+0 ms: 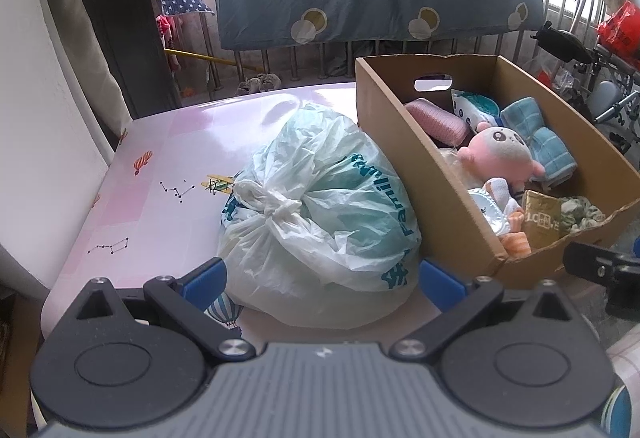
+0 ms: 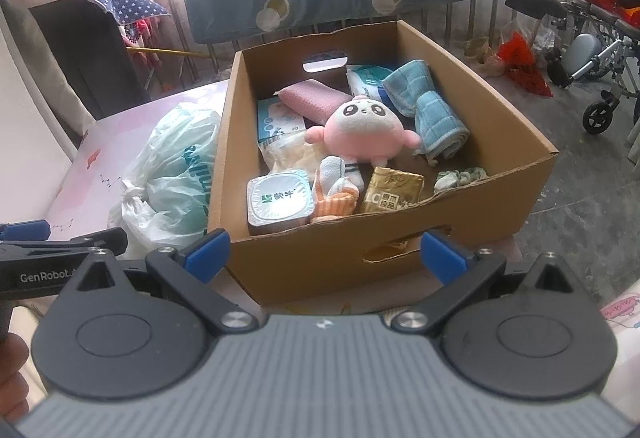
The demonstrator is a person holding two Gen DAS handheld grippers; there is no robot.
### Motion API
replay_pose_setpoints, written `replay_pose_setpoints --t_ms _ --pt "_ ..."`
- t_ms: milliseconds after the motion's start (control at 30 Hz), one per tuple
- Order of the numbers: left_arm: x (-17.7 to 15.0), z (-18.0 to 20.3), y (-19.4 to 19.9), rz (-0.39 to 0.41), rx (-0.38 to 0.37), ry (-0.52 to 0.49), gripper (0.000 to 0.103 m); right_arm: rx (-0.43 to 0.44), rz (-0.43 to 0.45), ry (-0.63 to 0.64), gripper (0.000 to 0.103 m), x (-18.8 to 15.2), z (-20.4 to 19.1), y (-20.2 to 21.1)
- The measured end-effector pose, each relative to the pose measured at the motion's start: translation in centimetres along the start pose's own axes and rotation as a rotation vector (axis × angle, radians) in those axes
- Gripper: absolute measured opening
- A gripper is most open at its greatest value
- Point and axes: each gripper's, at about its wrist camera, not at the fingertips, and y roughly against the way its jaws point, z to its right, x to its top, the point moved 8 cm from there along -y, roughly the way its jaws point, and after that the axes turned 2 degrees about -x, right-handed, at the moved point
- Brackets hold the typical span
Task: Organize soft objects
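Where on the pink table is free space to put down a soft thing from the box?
Bare pink table lies left of the tied plastic bag, out to the table's left edge, and behind the bag toward the railing. It is crowded where the bag presses against the cardboard box, and the box itself is nearly full.

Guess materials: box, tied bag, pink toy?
Box: corrugated cardboard, matte brown, torn edges. Tied bag: thin plastic film, translucent, crinkled, glossy. Pink toy: plush fabric, fuzzy nap, probably stuffed.
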Motion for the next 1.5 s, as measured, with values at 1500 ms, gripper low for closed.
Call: replay_pose_setpoints --t_ms 1500 --pt "0.06 -0.28 0.15 0.001 -0.012 0.002 0.103 0.004 -0.017 0.032 0.102 0.33 -0.82 -0.25"
